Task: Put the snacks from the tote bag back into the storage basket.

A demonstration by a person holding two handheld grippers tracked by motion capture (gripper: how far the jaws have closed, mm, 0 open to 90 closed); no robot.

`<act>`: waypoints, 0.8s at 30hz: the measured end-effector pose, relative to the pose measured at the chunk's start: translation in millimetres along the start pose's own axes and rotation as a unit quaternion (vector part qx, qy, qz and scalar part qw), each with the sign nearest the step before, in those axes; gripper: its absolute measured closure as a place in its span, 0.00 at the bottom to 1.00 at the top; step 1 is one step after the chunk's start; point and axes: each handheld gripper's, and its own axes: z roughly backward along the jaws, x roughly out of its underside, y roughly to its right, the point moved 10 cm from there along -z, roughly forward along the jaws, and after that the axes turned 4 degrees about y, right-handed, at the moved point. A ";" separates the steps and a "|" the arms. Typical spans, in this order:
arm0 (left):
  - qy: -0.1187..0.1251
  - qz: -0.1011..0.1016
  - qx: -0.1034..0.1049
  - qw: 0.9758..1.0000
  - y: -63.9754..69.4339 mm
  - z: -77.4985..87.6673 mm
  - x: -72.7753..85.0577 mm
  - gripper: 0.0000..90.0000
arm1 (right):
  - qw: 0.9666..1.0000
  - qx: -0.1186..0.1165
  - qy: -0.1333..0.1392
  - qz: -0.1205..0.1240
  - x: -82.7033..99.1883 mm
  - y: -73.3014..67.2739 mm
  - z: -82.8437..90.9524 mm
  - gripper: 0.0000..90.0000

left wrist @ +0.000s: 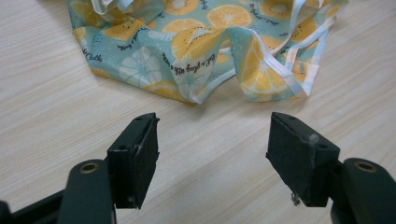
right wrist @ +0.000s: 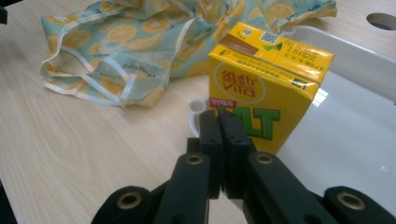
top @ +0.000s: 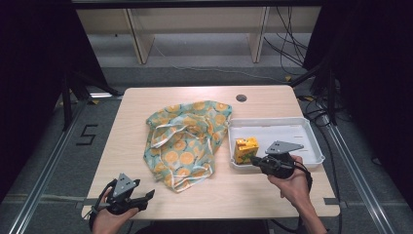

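A yellow drink carton (top: 245, 149) (right wrist: 266, 79) stands upright in the near left corner of a white tray (top: 272, 120) (right wrist: 359, 58). My right gripper (top: 253, 161) (right wrist: 218, 116) is shut, its jaws pressed together with nothing between them, just in front of the carton's face. A teal cloth bag (top: 187, 141) (left wrist: 201, 42) (right wrist: 126, 42) printed with orange slices lies crumpled in the middle of the table, left of the tray. My left gripper (top: 146, 197) (left wrist: 212, 135) rests open near the table's front left corner, pointing at the bag's near edge, with bare wood between its jaws.
The wooden table (top: 136, 112) has a round cable hole (top: 241, 98) at the back. The tray's floor behind and to the right of the carton is bare. Black frame posts and cables stand around the table on the grey floor.
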 end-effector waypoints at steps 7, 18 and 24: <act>0.003 0.004 -0.002 1.000 -0.2 -0.7 -0.5 0.37 | 1.000 -0.004 0.008 -0.005 6.4 -2.3 2.0 0.88; -0.001 -0.004 0.001 1.000 -0.2 -0.6 -0.9 0.37 | 0.999 -0.008 0.011 -0.035 18.0 -7.3 5.2 0.64; -0.004 -0.010 0.003 1.000 0.4 -0.3 0.6 0.37 | 0.999 -0.007 0.017 -0.040 20.6 -4.8 8.1 0.53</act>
